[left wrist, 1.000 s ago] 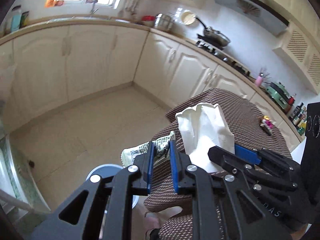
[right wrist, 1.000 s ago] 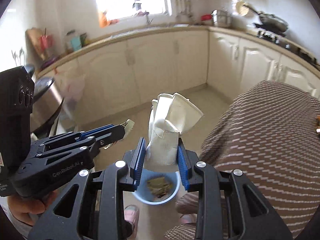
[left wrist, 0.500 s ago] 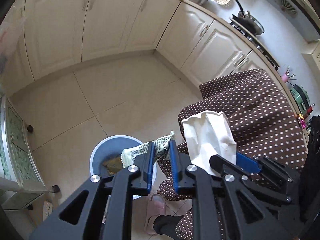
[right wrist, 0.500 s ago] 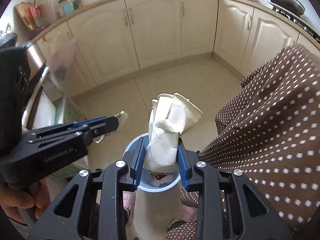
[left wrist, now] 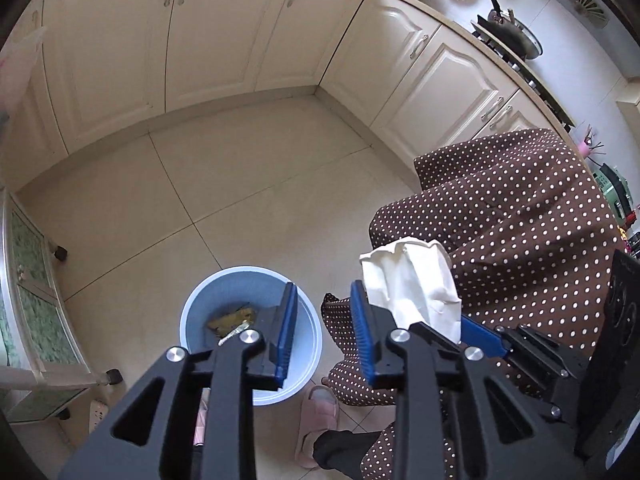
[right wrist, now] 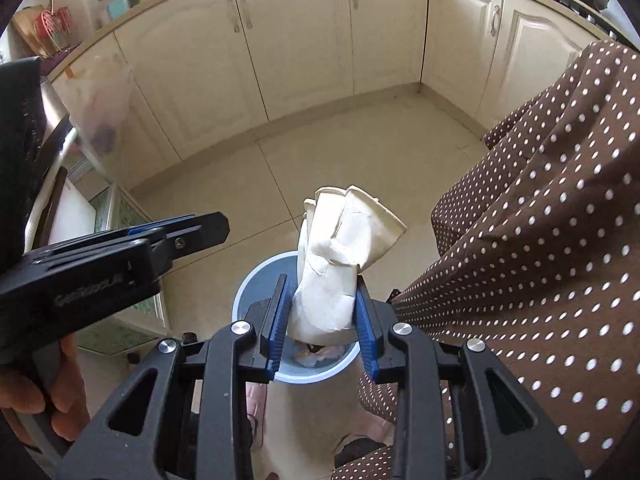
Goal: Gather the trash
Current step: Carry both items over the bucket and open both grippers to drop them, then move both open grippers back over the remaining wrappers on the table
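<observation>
A light blue bin point(left wrist: 192, 304) stands on the tiled floor with brown scraps point(left wrist: 234, 317) and a patterned wrapper point(left wrist: 235, 330) inside. Over its right rim my left gripper point(left wrist: 322, 292) hangs with its jaws opening and nothing between them. Just to the right, my right gripper point(right wrist: 321, 280) is shut on a crumpled white paper wad point(right wrist: 332, 276), held above the bin point(right wrist: 245, 292). The left wrist view shows that wad point(left wrist: 412, 280) sticking up from the right gripper's blue pads point(left wrist: 480, 336). In the right wrist view, the left gripper point(right wrist: 212, 226) reaches in from the left.
A table under a brown polka-dot cloth point(left wrist: 500, 220) crowds the right side, close to the bin. Cream cabinets point(left wrist: 224, 40) line the far walls. A wheeled glass-sided trolley point(left wrist: 36, 300) stands left. A person's pink slippers point(left wrist: 316, 404) are beside the bin, and a hand point(right wrist: 52, 400) holds the left gripper.
Both grippers have come down toward the bin. The left jaws have spread and the patterned wrapper has left them; it now lies in the bin. The right still grips the white wad.
</observation>
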{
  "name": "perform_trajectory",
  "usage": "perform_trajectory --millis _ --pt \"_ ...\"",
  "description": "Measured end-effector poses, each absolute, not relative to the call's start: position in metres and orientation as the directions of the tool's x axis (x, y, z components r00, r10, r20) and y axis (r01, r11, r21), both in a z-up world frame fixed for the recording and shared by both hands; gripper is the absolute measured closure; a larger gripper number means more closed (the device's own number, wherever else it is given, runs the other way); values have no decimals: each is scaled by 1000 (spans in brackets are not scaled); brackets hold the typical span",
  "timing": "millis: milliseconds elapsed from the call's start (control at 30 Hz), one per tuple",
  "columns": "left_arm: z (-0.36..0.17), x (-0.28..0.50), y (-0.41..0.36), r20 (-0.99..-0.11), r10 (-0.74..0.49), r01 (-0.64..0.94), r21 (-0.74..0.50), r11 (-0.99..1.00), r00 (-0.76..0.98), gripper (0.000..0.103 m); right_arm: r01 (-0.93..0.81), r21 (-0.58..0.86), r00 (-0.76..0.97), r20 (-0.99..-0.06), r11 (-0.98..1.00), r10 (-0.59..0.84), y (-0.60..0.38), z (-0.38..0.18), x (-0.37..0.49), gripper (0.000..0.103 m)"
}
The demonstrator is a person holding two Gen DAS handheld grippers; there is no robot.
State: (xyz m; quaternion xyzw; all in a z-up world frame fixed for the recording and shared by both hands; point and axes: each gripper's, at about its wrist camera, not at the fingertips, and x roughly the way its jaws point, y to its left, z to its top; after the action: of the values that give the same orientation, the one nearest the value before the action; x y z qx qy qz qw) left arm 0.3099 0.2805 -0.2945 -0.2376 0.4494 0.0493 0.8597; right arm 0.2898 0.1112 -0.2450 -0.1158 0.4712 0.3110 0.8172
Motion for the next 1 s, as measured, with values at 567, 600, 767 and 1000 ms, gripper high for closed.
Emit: perform_trajectory --millis 567,600,767,1000 --pt "-306 270 306 -820 -63 -394 -339 854 569 69 -637 140 286 -871 758 401 141 -267 291 74" --pt "-306 270 308 -820 -61 -395 -338 854 569 69 -638 141 284 -871 757 401 142 -268 292 74" --pt "-306 267 319 -818 -33 -425 -332 842 574 69 -640 134 295 -866 757 403 151 -270 297 73" --pt "-304 268 328 -819 -14 -438 -321 840 573 69 -643 117 330 -850 757 411 163 -268 304 56"
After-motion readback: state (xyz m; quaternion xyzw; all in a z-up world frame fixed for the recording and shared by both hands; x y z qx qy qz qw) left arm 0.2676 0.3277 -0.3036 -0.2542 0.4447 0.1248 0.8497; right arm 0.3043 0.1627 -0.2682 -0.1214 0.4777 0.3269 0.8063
